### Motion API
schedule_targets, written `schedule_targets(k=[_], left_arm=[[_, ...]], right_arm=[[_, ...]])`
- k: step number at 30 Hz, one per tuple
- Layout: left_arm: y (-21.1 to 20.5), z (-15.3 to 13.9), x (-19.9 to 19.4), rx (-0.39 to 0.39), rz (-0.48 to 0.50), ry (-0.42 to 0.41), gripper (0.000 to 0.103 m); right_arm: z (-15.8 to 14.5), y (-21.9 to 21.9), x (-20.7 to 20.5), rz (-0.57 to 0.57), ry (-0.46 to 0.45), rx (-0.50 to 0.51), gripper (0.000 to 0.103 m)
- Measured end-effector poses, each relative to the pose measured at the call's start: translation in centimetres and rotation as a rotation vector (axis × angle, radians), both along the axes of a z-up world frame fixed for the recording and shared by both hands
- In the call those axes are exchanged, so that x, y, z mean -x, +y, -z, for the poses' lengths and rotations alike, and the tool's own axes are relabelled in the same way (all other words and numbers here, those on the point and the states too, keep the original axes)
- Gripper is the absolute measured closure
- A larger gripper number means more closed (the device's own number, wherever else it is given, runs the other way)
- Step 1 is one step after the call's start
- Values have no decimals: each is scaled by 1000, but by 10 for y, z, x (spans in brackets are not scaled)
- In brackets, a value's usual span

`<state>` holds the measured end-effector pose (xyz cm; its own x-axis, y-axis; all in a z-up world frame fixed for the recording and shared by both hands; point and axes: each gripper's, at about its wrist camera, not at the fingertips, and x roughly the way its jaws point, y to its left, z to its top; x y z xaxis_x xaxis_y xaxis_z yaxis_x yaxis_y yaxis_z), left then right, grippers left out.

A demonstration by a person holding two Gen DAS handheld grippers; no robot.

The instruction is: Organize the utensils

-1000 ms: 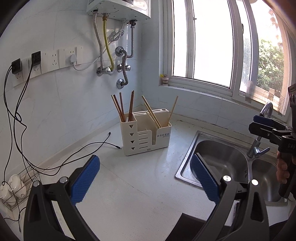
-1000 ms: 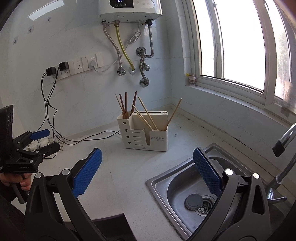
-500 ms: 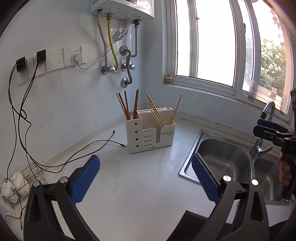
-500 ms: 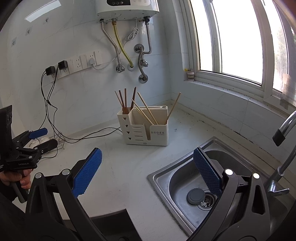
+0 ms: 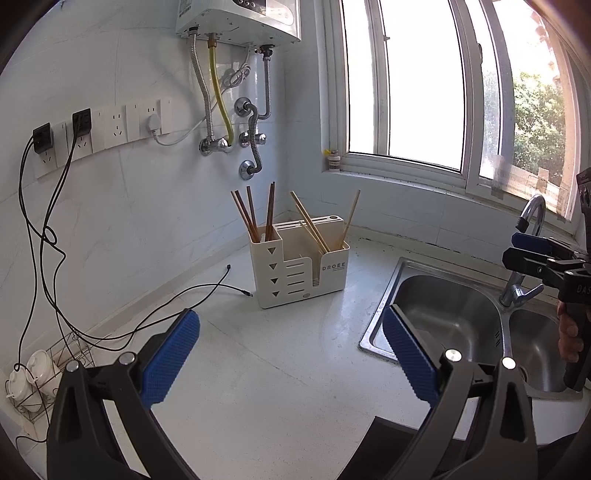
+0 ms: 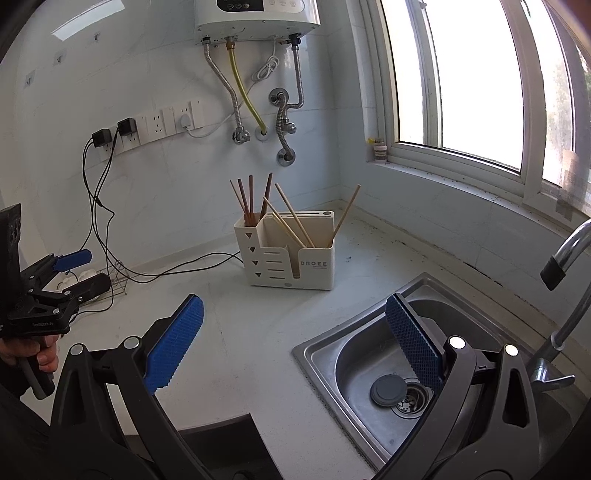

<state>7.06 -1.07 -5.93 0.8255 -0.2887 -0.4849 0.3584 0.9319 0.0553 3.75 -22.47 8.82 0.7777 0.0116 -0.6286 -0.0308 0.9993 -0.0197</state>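
Observation:
A cream utensil holder point(image 5: 299, 269) stands on the white counter near the back corner; it also shows in the right wrist view point(image 6: 286, 258). Dark brown chopsticks point(image 5: 255, 214) stand in its left compartment, and light wooden chopsticks point(image 5: 314, 225) lean in its right one. My left gripper point(image 5: 291, 350) is open and empty, well short of the holder. My right gripper point(image 6: 295, 343) is open and empty, over the counter by the sink edge. Each gripper shows in the other's view, the right one point(image 5: 532, 254) and the left one point(image 6: 70, 269).
A steel double sink point(image 5: 450, 314) with a tap point(image 5: 532, 236) lies at the right, its drain plug point(image 6: 386, 389) loose in the basin. Black cables point(image 5: 155, 314) trail over the counter from wall sockets. A wire rack with white cups point(image 5: 33, 373) sits at the left. A water heater point(image 5: 240, 18) hangs above.
Both grippers have drawn back and tilted up a little; the holder looks slightly smaller and the heater shows more. Both stay open and empty.

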Motion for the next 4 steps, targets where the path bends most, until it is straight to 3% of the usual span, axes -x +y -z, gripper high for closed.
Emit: schedule_targets(k=[4], left_arm=[[-3,-3,4,-12,-5,-21,5]], right_arm=[[1,0,1,-3,3,0,9]])
